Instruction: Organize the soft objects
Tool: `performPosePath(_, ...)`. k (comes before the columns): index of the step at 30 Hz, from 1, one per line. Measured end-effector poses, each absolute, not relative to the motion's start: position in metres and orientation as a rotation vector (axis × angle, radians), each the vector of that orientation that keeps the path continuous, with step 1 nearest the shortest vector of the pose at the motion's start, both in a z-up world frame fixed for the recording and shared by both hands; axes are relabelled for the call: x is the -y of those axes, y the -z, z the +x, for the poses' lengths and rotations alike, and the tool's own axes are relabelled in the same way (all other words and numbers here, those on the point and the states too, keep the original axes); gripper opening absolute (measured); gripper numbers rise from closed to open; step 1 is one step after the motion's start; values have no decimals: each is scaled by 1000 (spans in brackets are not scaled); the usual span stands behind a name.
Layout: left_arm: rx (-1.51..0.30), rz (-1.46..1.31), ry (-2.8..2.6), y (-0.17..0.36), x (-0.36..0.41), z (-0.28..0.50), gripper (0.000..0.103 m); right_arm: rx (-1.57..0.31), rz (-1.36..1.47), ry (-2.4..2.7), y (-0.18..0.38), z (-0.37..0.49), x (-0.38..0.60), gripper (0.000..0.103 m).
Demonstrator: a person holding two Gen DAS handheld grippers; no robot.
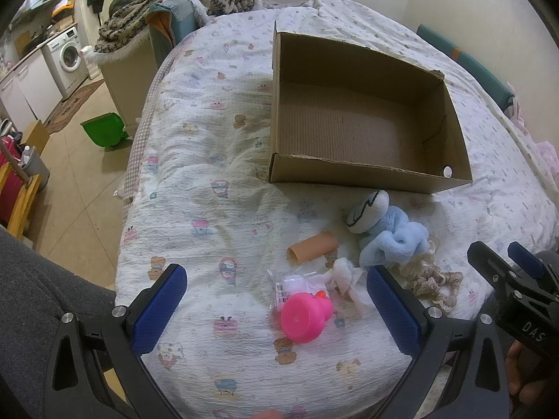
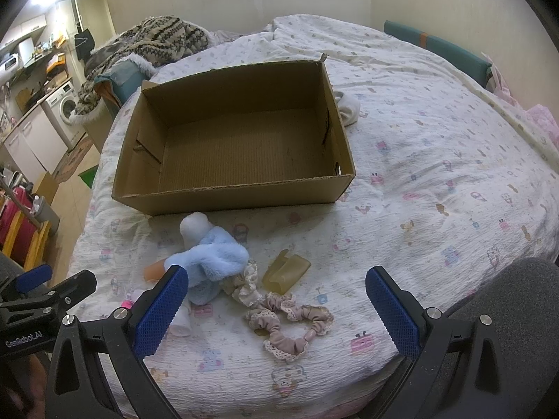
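An empty open cardboard box (image 1: 367, 132) (image 2: 241, 146) lies on the bed. In front of it lie a light blue fluffy item (image 1: 394, 241) (image 2: 213, 262), a white rolled sock (image 1: 367, 209) (image 2: 197, 228), a beige lace scrunchie (image 1: 433, 284) (image 2: 293, 321), an orange tube (image 1: 312, 246), a pink rubber toy (image 1: 305, 317), a white cloth (image 1: 346, 276) and a yellowish soft piece (image 2: 286, 272). My left gripper (image 1: 276, 310) is open around the pink toy without touching it. My right gripper (image 2: 276, 305) is open just above the scrunchie.
The patterned bedspread (image 2: 436, 192) covers the bed. A white sock (image 2: 347, 106) lies behind the box's right side. A knitted blanket pile (image 1: 181, 3) sits at the far left. A green bin (image 1: 103, 132) and washing machine (image 1: 70, 57) stand on the floor left.
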State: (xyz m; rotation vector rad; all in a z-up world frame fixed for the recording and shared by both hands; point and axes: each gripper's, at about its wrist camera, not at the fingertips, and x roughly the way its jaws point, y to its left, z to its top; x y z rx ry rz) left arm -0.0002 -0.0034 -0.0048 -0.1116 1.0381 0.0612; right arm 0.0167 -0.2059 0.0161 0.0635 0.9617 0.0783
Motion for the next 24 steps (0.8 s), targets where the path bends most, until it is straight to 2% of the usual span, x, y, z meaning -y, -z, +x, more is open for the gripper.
performPosePath(18, -1039, -112, -60, 5, 3, 0, 103, -973, 70, -78, -14, 17, 208, 103)
performPosePath(24, -1048, -140, -71, 6, -3, 0, 103, -1131, 248, -118, -1, 40, 235, 103)
